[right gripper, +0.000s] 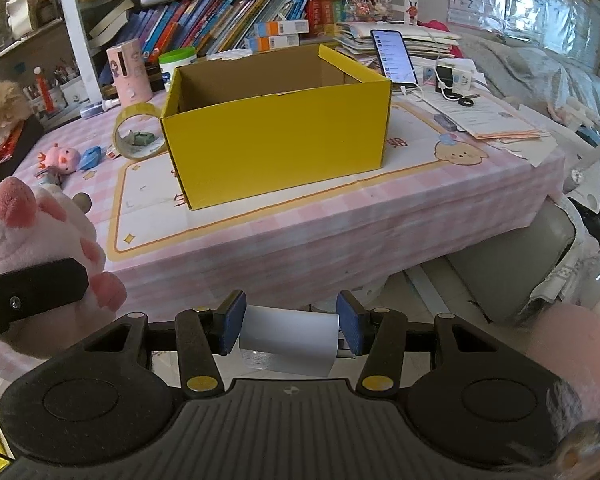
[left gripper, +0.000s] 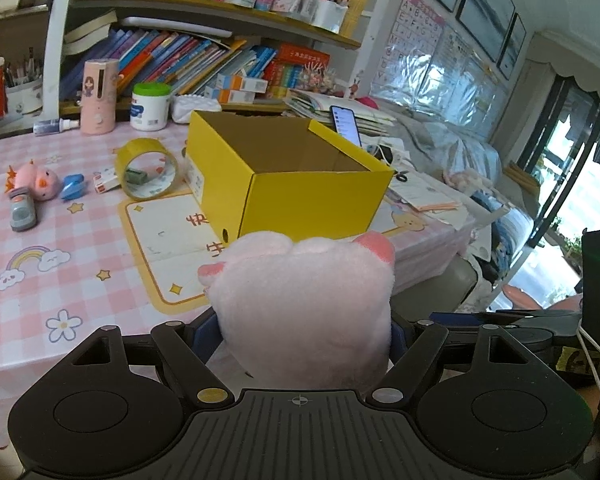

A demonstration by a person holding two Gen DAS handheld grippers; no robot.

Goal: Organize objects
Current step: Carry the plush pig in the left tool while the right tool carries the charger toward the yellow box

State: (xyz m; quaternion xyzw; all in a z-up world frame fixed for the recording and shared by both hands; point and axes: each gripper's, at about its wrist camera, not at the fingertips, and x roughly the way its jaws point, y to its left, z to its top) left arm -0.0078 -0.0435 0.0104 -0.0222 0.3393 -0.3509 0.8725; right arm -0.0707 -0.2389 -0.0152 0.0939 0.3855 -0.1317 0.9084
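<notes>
Left wrist view: left gripper [left gripper: 304,334] held a pink plush [left gripper: 304,304] between its jaws, above the counter [left gripper: 60,272] edge; the open yellow box [left gripper: 288,184] stood just beyond it.

Right wrist view: right gripper [right gripper: 291,328] clamped a small white item [right gripper: 290,340], identity unclear, short of the counter edge. Box ahead on the counter; plush at the left.

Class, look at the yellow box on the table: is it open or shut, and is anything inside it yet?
Open. The yellow box shows no lid, and its brown inner walls are visible. No contents show, but its floor is hidden, so cannot tell if empty.
</notes>
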